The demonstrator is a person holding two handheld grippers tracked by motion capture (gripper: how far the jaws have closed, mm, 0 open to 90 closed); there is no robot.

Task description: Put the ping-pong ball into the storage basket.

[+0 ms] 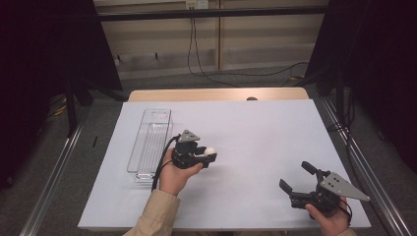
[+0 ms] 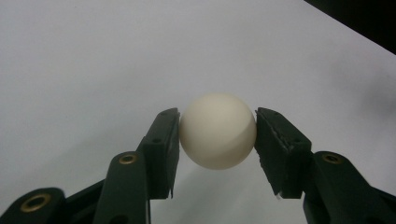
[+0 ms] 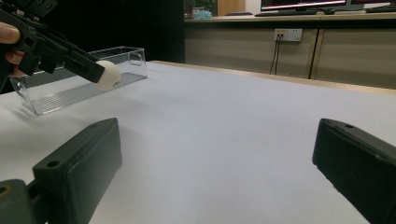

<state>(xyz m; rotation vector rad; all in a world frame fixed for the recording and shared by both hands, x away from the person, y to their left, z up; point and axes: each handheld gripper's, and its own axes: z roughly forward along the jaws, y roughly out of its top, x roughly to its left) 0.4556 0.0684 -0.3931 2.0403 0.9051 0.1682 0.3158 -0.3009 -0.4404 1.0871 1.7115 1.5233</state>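
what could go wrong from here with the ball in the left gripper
1. The white ball is round and smooth, and the left gripper pinches it only at its two sides, so it may squirt out and roll across the white table.
2. The clear plastic tray is narrow; a drop from height might bounce out.

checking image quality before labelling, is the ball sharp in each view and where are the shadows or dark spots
Left gripper view: the white ball is sharp between the pads, softly shaded underneath, with the upper right corner black. High view: ball small, left gripper clear, side curtains dark. Right gripper view: near jaws blurred, clear tray reasonably sharp.
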